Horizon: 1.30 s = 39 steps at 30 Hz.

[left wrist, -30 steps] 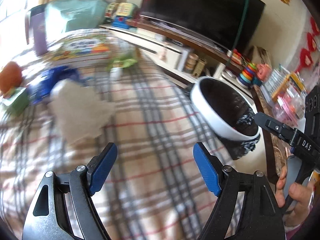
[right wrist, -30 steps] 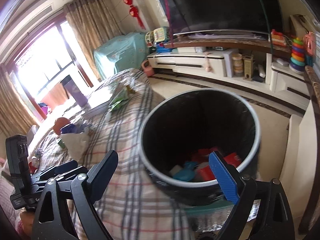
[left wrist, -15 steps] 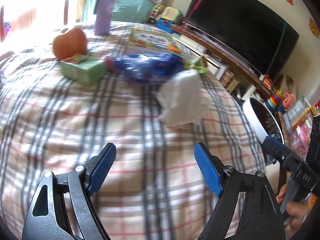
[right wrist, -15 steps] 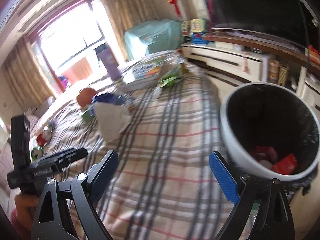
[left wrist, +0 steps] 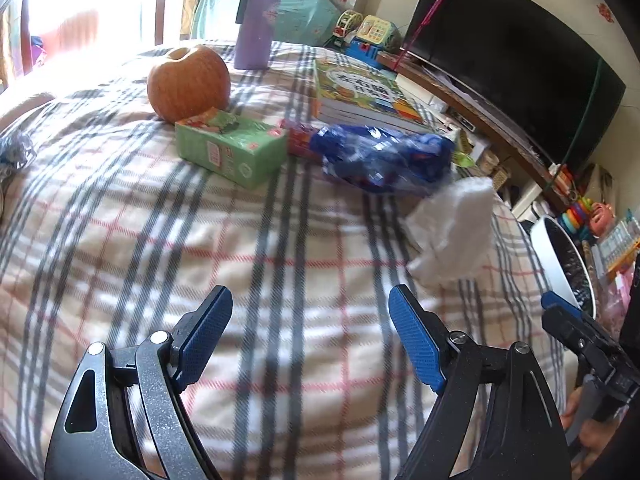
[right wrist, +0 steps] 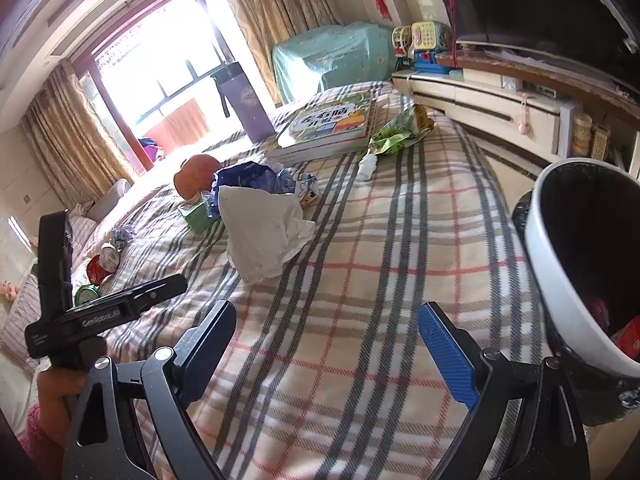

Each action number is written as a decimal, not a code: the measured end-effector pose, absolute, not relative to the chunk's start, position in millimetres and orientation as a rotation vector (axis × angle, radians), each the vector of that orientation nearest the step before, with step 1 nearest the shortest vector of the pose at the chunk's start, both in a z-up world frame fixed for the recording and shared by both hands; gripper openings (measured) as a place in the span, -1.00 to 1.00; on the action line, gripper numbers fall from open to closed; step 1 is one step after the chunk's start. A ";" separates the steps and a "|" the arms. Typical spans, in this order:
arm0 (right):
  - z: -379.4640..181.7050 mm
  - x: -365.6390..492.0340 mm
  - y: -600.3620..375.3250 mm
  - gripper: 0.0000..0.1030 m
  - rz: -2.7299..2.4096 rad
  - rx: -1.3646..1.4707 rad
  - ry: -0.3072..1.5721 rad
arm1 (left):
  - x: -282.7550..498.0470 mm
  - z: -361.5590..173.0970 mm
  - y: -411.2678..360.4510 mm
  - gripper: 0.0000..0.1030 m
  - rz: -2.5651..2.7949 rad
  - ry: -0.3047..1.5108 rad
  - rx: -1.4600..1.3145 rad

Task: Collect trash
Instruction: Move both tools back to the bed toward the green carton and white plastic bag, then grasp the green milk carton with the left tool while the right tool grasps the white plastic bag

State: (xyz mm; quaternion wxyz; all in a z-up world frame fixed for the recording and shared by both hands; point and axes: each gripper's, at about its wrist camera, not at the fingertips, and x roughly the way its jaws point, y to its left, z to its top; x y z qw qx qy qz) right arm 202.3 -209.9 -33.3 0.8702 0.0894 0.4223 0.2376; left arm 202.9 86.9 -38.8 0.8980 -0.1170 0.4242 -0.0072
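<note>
Both grippers hang over a plaid blanket [left wrist: 248,264], empty, jaws spread wide. The left gripper [left wrist: 310,336] has only cloth between its blue pads; the right gripper [right wrist: 326,350] likewise.

The trash lies ahead of them. A crumpled white tissue [left wrist: 452,236] sits on the blanket, ahead and right of the left gripper; in the right view the same tissue [right wrist: 264,232] lies ahead and to the left. Just behind it is a blue wrapper [left wrist: 384,160], and touching that a green box [left wrist: 232,148]. An orange fruit [left wrist: 188,80] stands just behind the box, a purple bottle [left wrist: 256,20] further back, and a stack of books [left wrist: 360,92] beside the wrapper.

The bin [right wrist: 580,264], white-rimmed and black inside, stands off the blanket's right edge. The right view looks into it and shows red scraps at the bottom; the left view catches only a sliver of its rim [left wrist: 560,264], contents hidden.

Only the right view shows a green snack bag [right wrist: 396,136] by the books, a small white bottle [right wrist: 368,166] near it, and small round tins [right wrist: 100,264] at the far left. It also catches the left gripper's body from the side, with the hand [right wrist: 60,392] below it. The left view in turn shows the right gripper's fingertip [left wrist: 556,304] at its right margin.
</note>
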 end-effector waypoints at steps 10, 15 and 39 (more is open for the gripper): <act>-39.1 223.5 -187.2 0.81 0.547 0.159 0.891 | 261.9 -37.4 108.6 0.60 0.075 0.867 -0.222; -41.4 240.5 -172.6 0.81 0.574 0.130 0.894 | 290.9 -39.9 111.1 0.60 0.116 0.875 -0.222; -47.1 250.2 -171.9 -0.72 0.562 0.119 0.889 | 290.4 -47.4 84.5 -0.64 0.024 0.845 -0.178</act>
